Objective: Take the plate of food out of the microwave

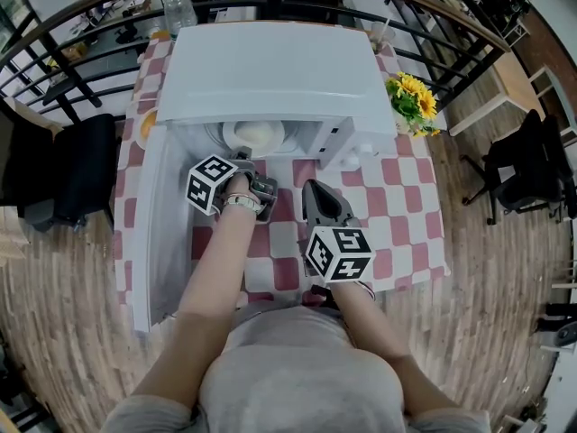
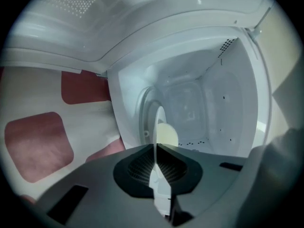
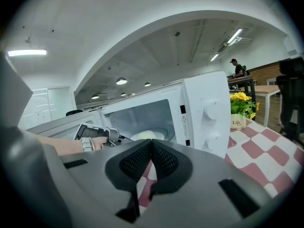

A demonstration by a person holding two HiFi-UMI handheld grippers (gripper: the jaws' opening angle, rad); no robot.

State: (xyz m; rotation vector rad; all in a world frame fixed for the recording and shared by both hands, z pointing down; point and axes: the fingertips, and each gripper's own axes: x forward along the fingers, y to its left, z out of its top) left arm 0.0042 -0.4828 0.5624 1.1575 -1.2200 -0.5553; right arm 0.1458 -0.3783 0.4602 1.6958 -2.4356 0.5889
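A: Plate location?
B: Plate (image 1: 230, 136) is inside the microwave (image 1: 270, 70), upper centre of the head view, with pale food (image 2: 166, 134) on it. Left tool (image 2: 156, 146) is clamped on its near rim, pads nearly together on the thin edge.
A: Other tool?
B: Right tool (image 3: 152, 144) has its jaws together on nothing. It sits over the checked bench (image 1: 406, 206), lower right of the opening, apart from the plate.
A: Obstructions?
B: Door (image 1: 153, 233) is swung open down the left of the frame, just beside the left forearm. Sunflower pot (image 1: 413, 102) is beside the microwave, upper right. Bottle (image 1: 178, 7) is behind it at the top edge.
A: Counts?
B: One plate, one microwave with two knobs (image 3: 211, 110), two tools, one pot, one bottle. Black chair (image 1: 72, 170) at the left edge, black chair (image 1: 527, 165) at the right: two.
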